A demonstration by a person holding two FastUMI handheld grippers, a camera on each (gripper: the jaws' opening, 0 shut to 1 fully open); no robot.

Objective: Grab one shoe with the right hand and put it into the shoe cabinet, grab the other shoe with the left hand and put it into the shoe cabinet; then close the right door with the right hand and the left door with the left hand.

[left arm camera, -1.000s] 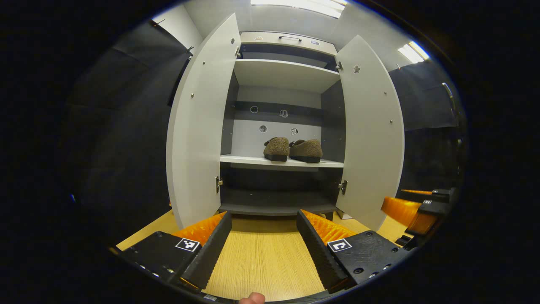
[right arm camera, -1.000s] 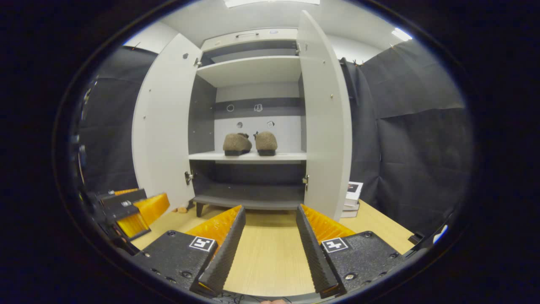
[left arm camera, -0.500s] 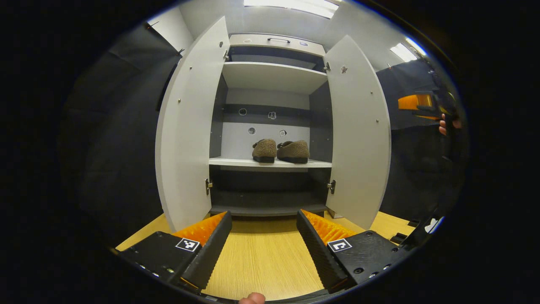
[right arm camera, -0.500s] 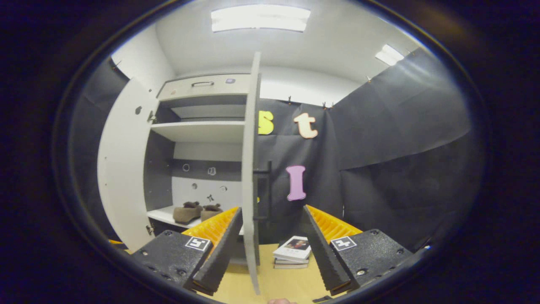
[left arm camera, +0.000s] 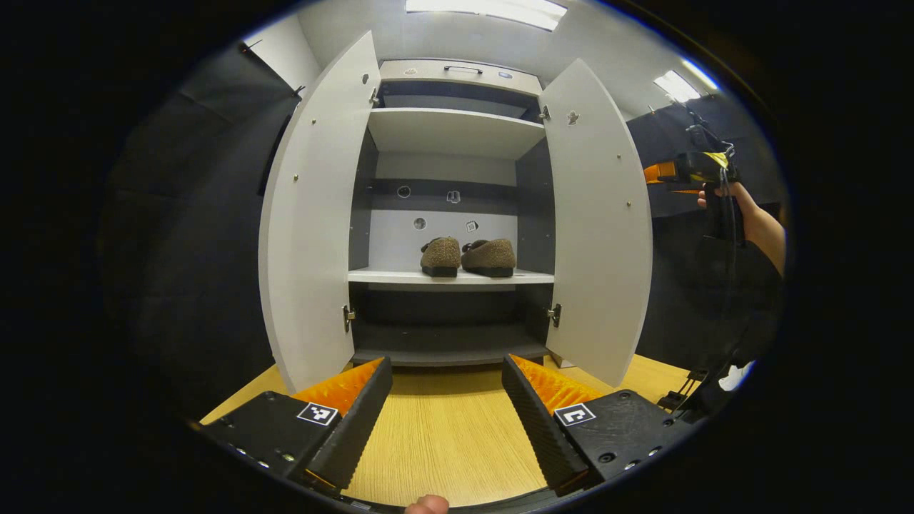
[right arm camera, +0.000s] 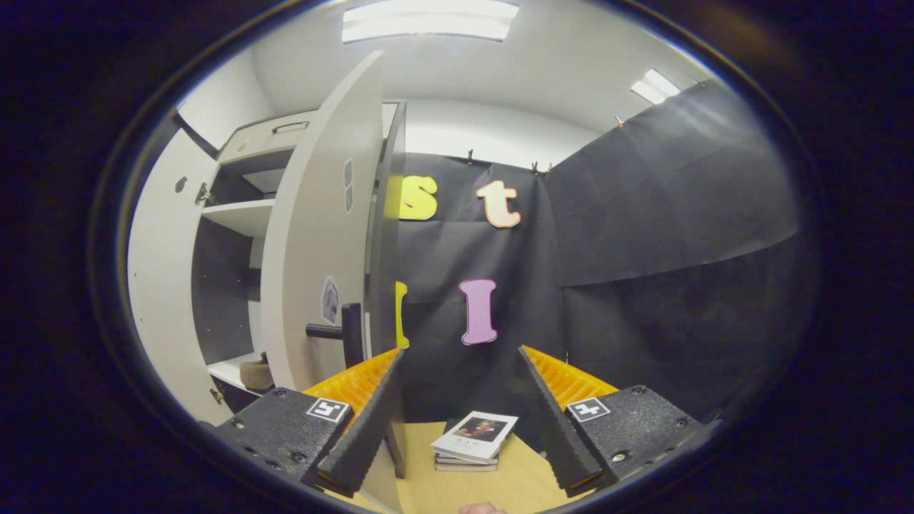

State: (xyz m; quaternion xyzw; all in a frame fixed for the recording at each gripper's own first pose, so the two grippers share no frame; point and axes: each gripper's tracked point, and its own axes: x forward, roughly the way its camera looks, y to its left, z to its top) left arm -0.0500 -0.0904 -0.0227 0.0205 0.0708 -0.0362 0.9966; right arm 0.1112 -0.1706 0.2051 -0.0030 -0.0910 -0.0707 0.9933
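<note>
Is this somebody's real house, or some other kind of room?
Probably not a real home. It looks like a practice booth: black cloth walls hang from clips, a pale shoe cabinet stands open on a wooden floor, and bright ceiling lights shine above.

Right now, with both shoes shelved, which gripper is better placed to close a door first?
Right. The right gripper is open, raised beside the right door's outer face near its handle. The left gripper sits low over the floor, well back from the left door.
</note>
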